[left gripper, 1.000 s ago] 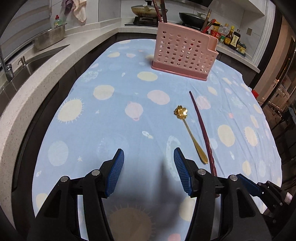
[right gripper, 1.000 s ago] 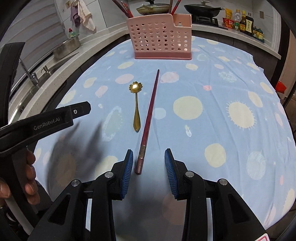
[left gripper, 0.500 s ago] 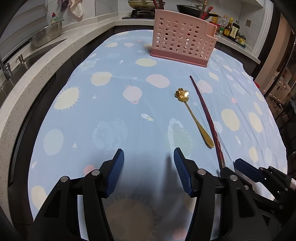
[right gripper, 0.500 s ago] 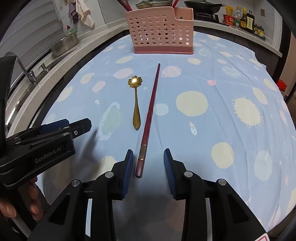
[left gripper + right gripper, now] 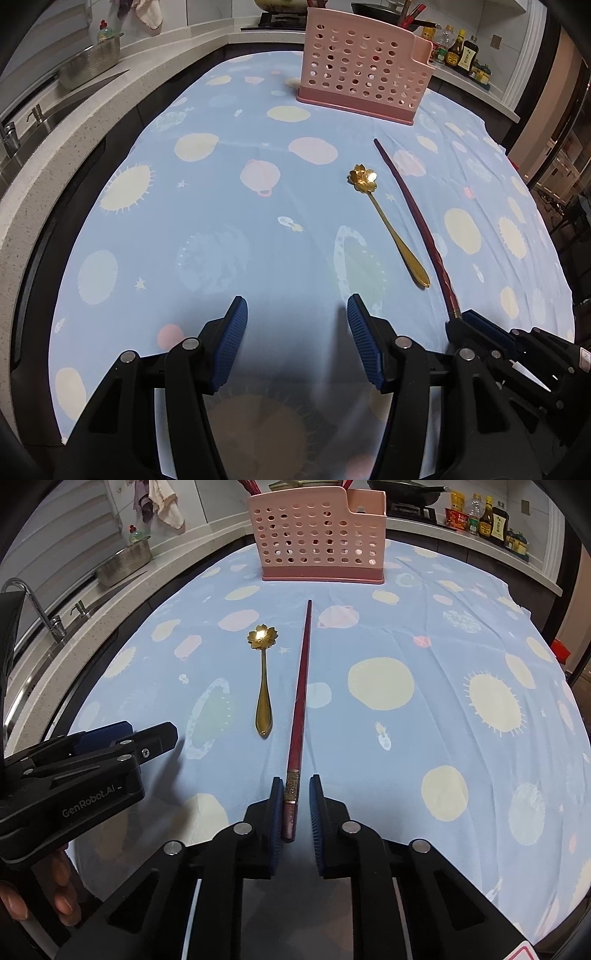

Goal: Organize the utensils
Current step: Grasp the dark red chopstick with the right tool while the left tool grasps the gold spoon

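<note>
A dark red chopstick point(image 5: 301, 686) lies on the blue spotted cloth, pointing toward the pink perforated utensil holder point(image 5: 317, 539) at the back. My right gripper point(image 5: 294, 786) is shut on the chopstick's thick, gold-banded near end. Just left of the chopstick lies a gold flower-bowl spoon point(image 5: 263, 686). In the left wrist view my left gripper point(image 5: 295, 306) stands open over bare cloth with nothing between its fingers; the spoon point(image 5: 388, 225), chopstick point(image 5: 413, 214) and right gripper point(image 5: 469, 325) are to its right, the holder point(image 5: 362, 70) beyond.
A stone counter with a sink and faucet point(image 5: 37, 605) runs along the left, with a metal colander point(image 5: 125, 561) on it. Sauce bottles point(image 5: 484, 513) and a pan stand on the counter behind the holder. A hand point(image 5: 55, 897) holds the left gripper's handle.
The right gripper's jaws have closed in on the chopstick's thick end. The left gripper stays open, barely moved.
</note>
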`<state>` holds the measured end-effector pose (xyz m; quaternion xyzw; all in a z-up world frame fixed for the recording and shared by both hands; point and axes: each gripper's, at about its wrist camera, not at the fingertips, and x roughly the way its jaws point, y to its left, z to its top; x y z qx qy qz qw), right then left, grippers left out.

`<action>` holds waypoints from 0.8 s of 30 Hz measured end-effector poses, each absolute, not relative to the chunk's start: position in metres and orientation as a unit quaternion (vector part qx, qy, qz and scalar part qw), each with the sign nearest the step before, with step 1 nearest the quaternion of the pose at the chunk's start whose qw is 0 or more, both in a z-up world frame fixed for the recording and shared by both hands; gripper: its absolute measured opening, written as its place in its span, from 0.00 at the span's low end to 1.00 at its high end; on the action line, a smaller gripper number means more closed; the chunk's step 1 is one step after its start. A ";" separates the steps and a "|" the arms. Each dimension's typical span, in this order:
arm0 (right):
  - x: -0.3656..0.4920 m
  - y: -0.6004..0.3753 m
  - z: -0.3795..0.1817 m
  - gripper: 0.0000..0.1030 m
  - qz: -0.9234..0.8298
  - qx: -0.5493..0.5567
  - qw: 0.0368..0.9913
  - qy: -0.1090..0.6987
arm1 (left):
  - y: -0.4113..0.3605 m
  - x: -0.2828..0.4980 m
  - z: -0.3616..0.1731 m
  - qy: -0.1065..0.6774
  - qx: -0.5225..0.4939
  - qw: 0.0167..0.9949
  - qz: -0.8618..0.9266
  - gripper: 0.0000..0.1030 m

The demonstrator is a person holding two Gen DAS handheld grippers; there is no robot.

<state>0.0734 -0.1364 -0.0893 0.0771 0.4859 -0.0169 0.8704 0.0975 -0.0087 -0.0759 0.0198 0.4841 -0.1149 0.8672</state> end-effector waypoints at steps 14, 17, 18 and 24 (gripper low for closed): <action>0.064 -0.178 -0.080 0.07 -0.068 0.122 0.875 0.463 | -0.053 0.105 -0.068 0.471 0.037 0.867 -0.157 0.63; 0.062 -0.183 -0.081 0.07 -0.074 0.130 0.874 0.462 | -0.065 0.111 -0.072 0.478 0.033 0.861 -0.170 0.63; 0.062 -0.185 -0.081 0.07 -0.075 0.132 0.874 0.462 | -0.068 0.113 -0.074 0.481 0.031 0.859 -0.174 0.62; 0.063 -0.187 -0.083 0.07 -0.072 0.139 0.873 0.463 | -0.079 0.119 -0.084 0.488 0.035 0.854 -0.178 0.48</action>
